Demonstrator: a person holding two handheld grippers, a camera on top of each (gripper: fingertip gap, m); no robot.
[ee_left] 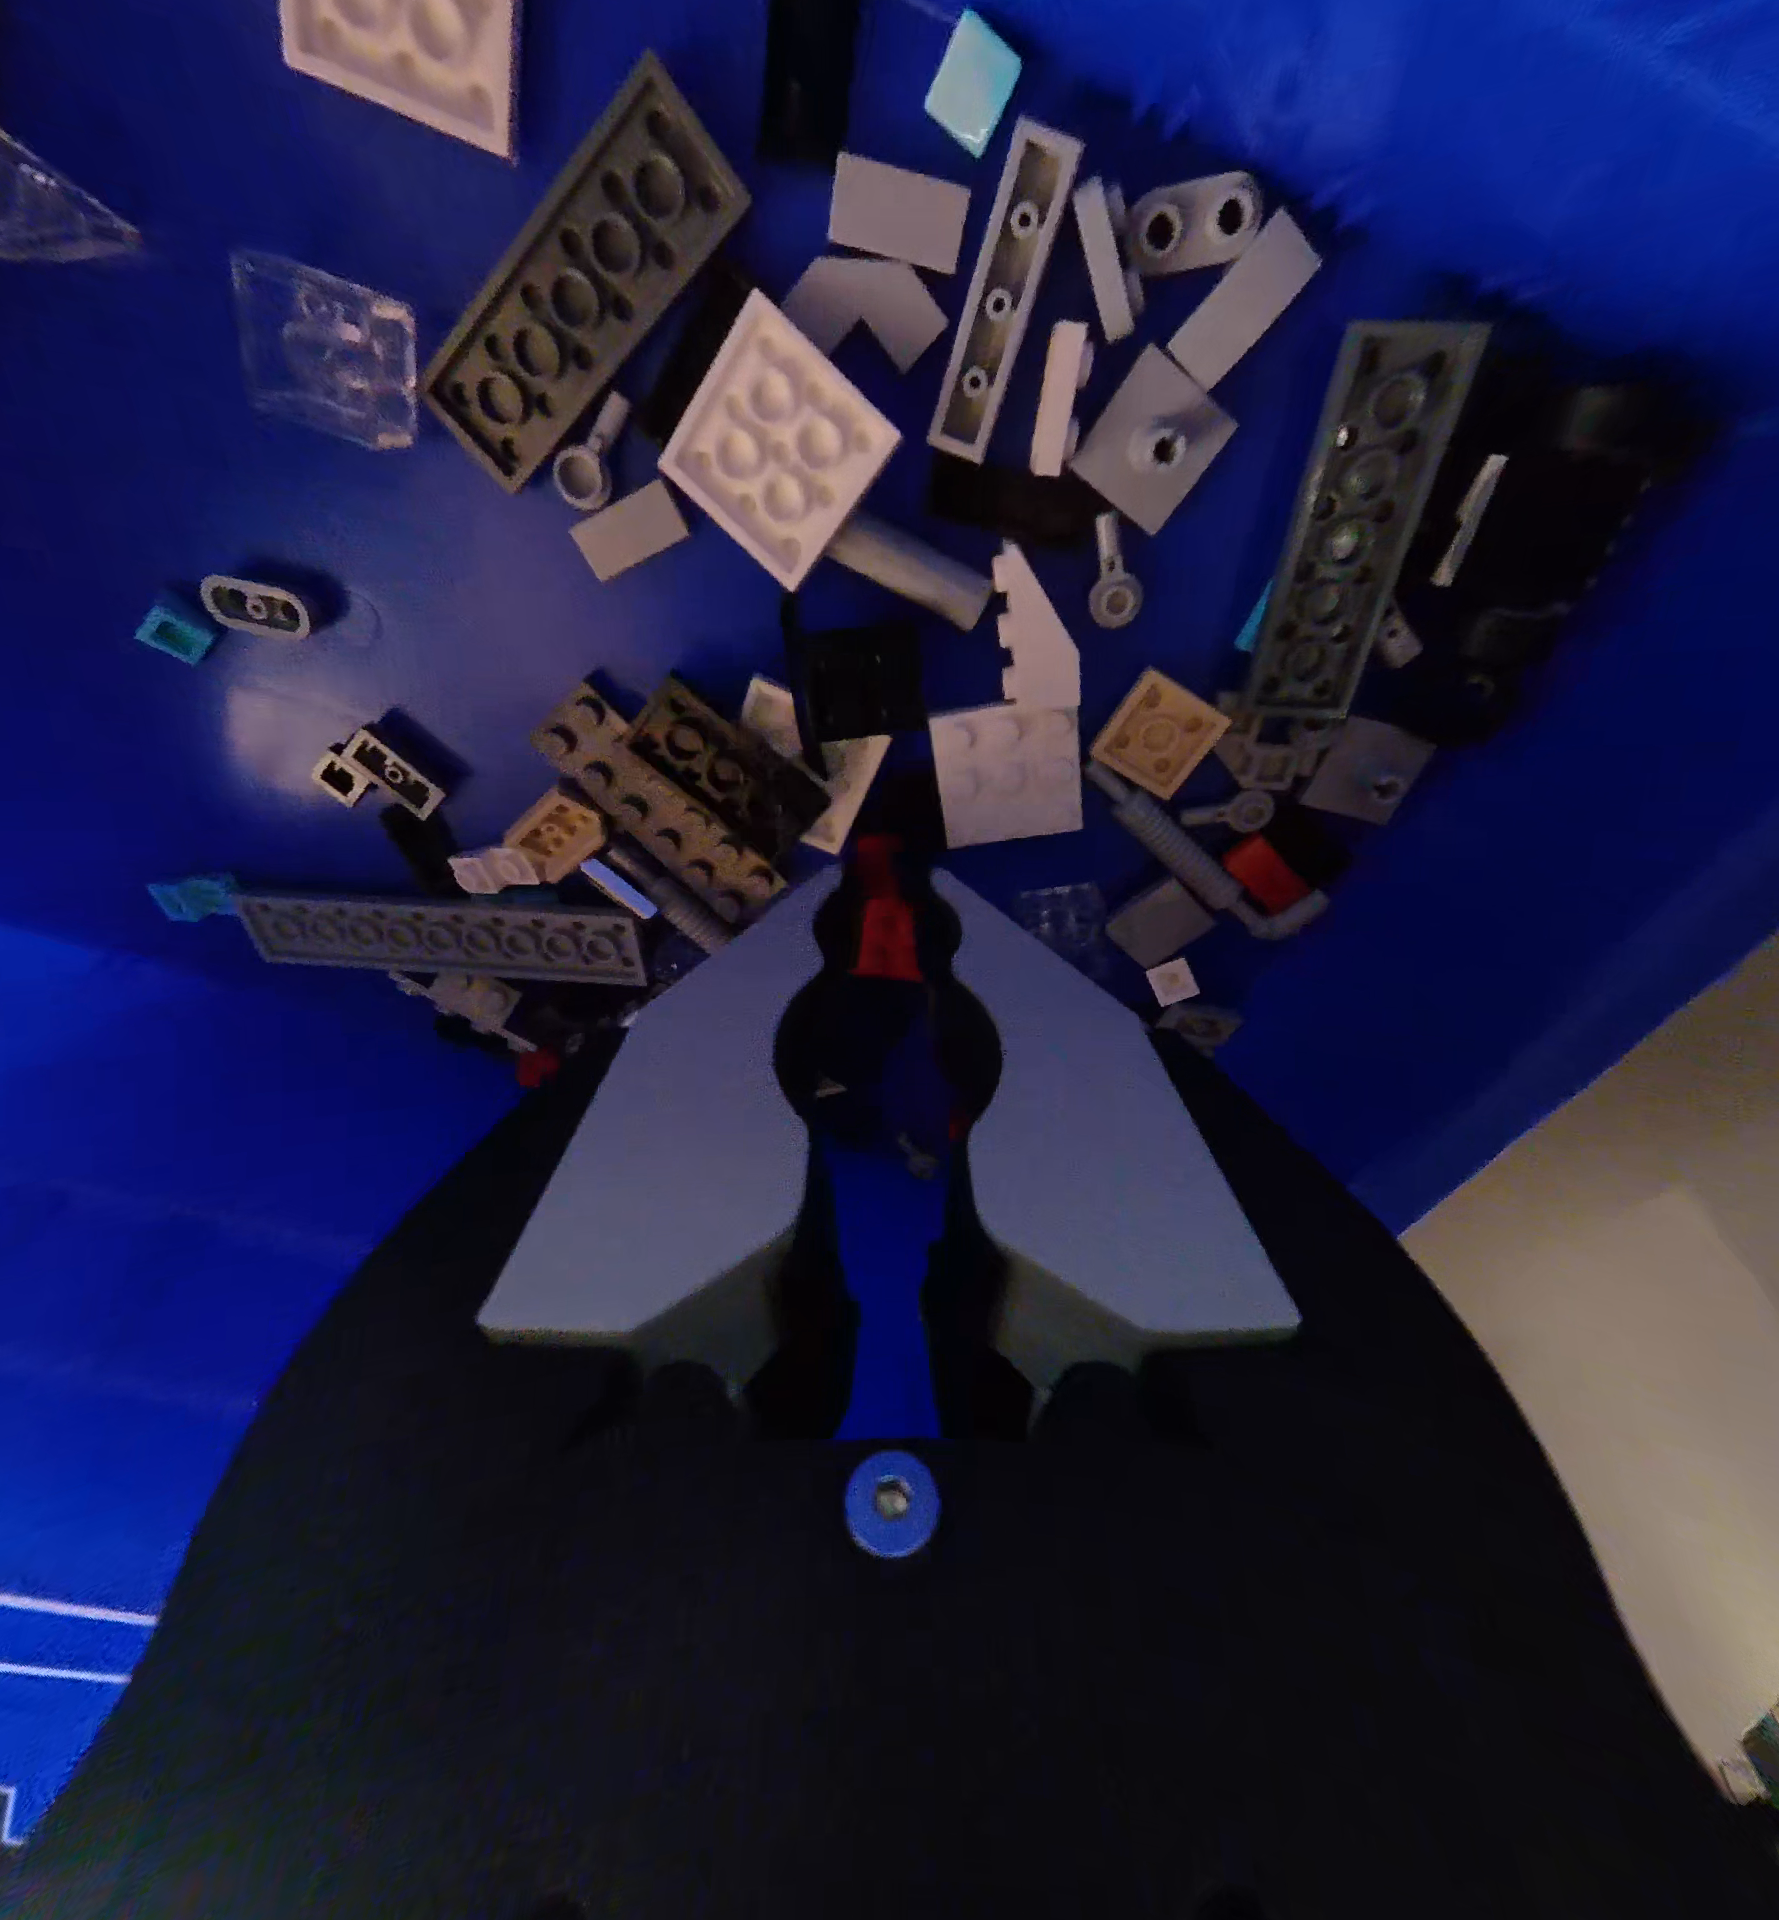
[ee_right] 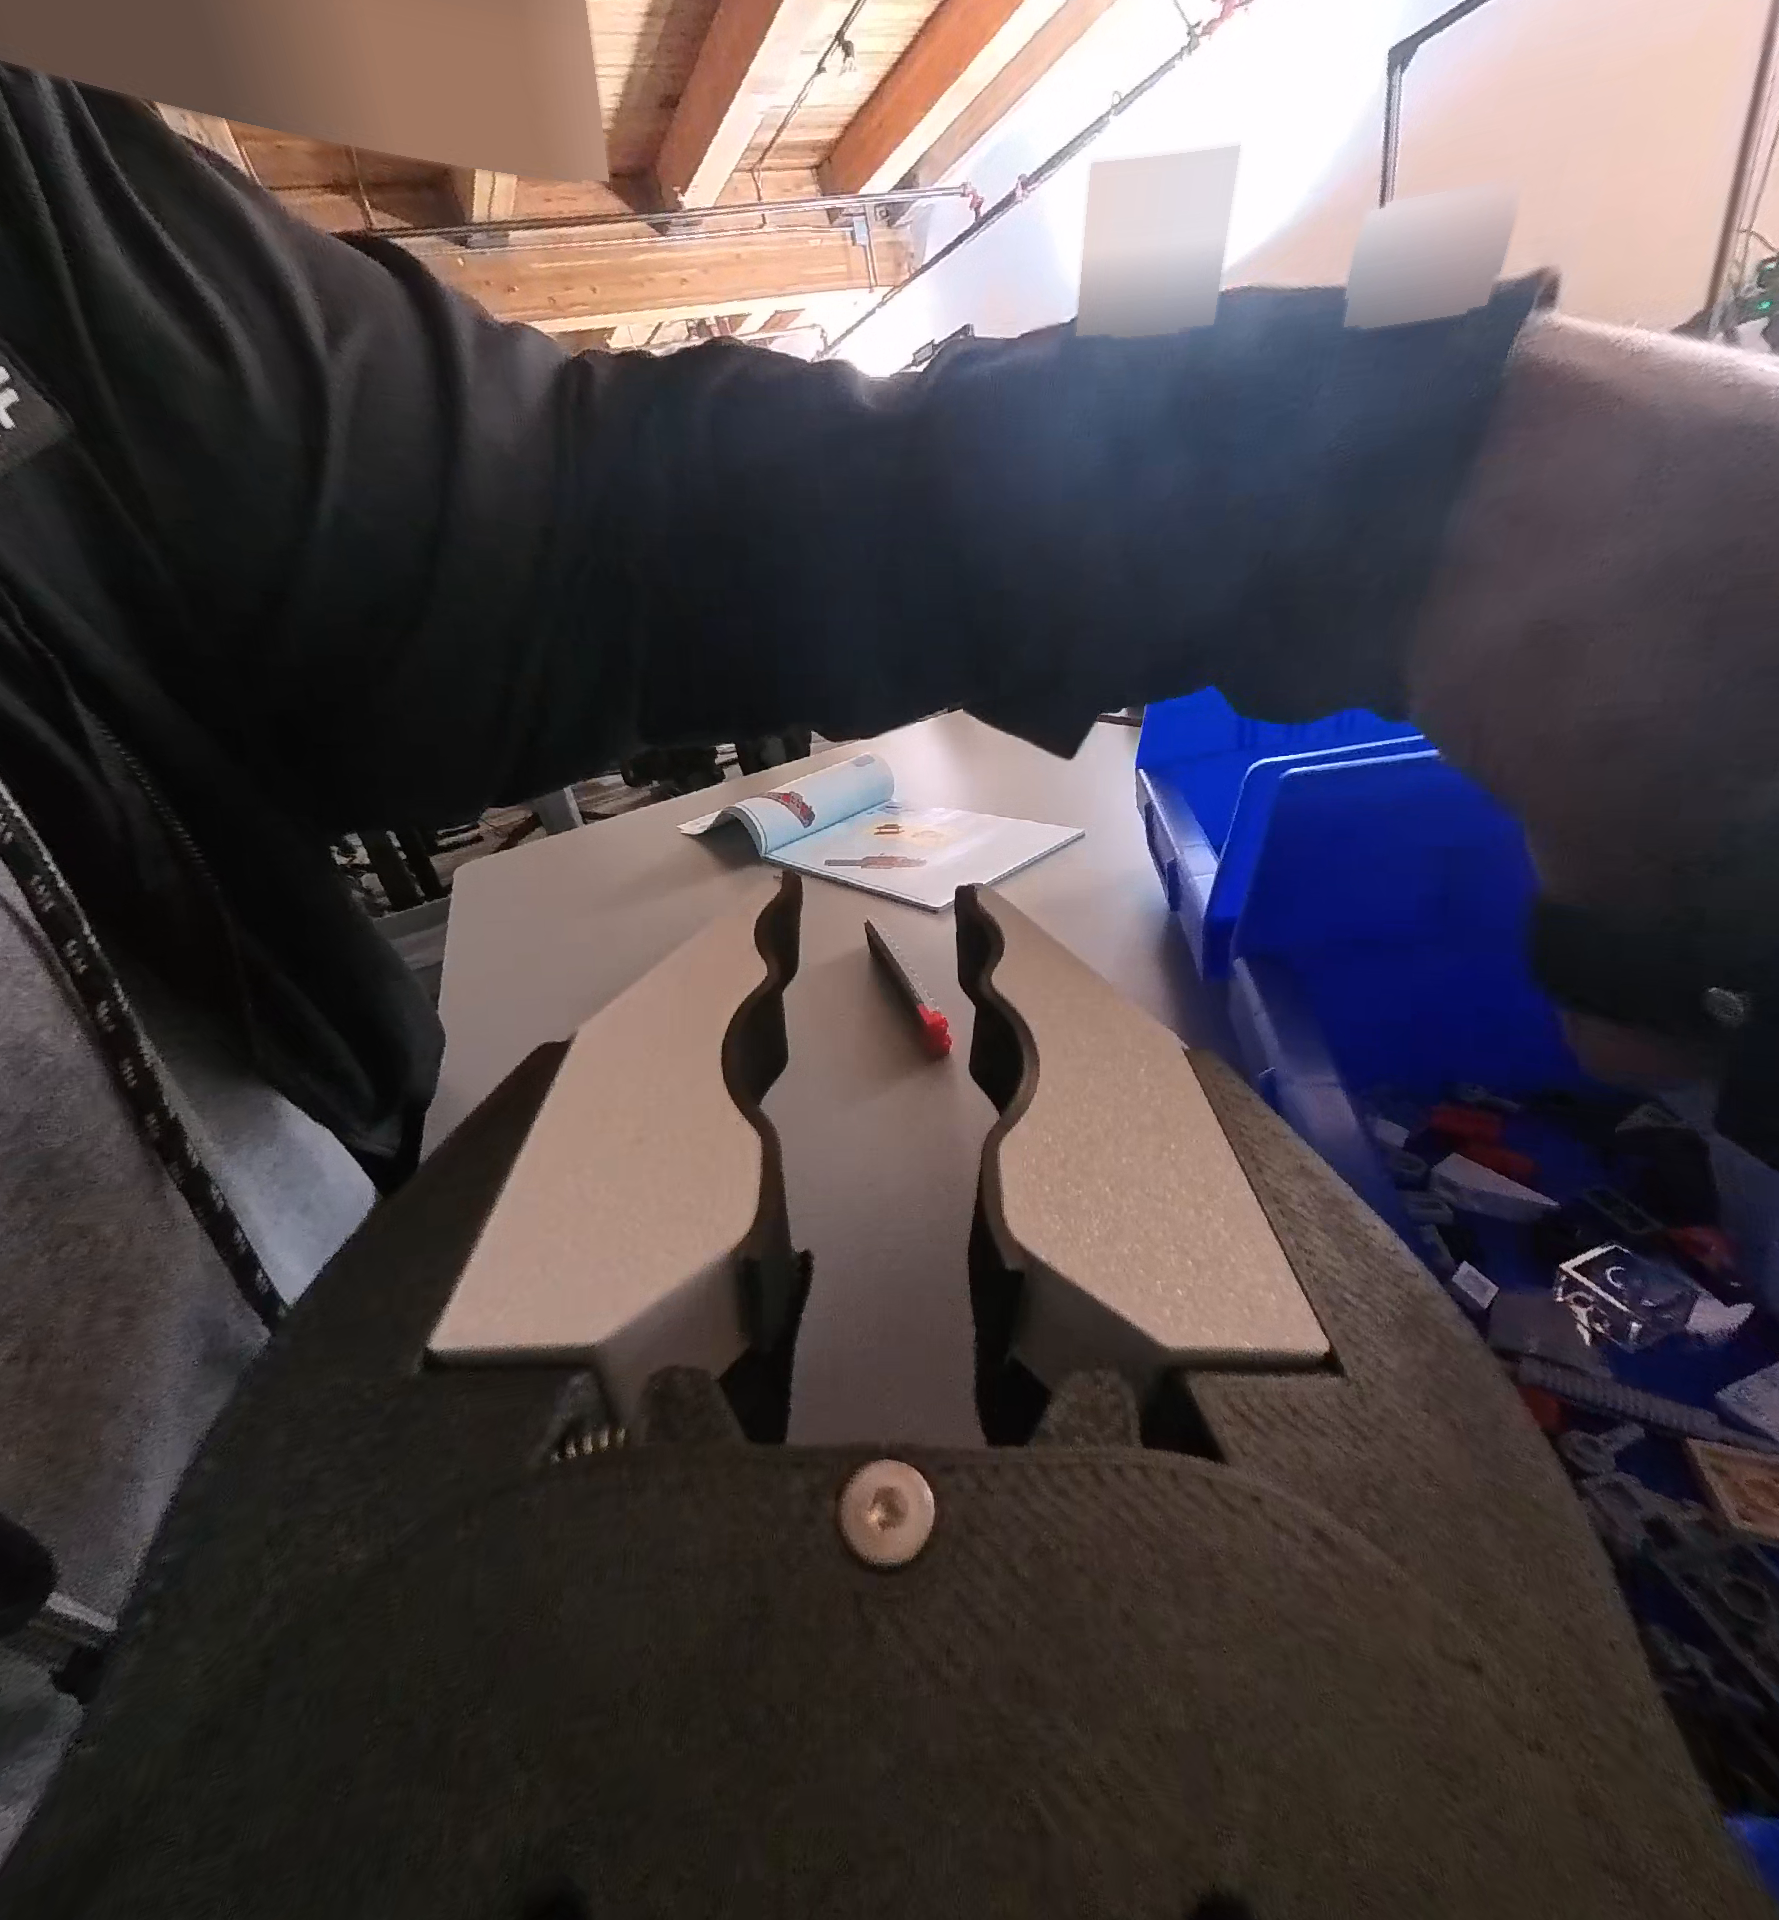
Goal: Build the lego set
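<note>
In the left wrist view my left gripper [ee_left: 887, 894] reaches down into a blue bin [ee_left: 241, 1143] of loose lego pieces. Its fingers are nearly together on a small red piece [ee_left: 880, 914] at their tips. Grey plates [ee_left: 584, 275], white plates [ee_left: 781, 436] and black bits lie scattered beyond it. In the right wrist view my right gripper [ee_right: 880, 894] is open and empty above a grey table [ee_right: 573, 914]. A thin dark plate with a red piece on its end [ee_right: 911, 987] lies on the table between the fingers' line of sight.
An open instruction booklet [ee_right: 885, 831] lies farther back on the table. The blue bin [ee_right: 1332, 883] stands to the right with pieces in it. A person's black sleeve [ee_right: 760, 540] and hand [ee_right: 1643, 582] cross over the table toward the bin. There is about 20 centimeters between the tips of the two grippers.
</note>
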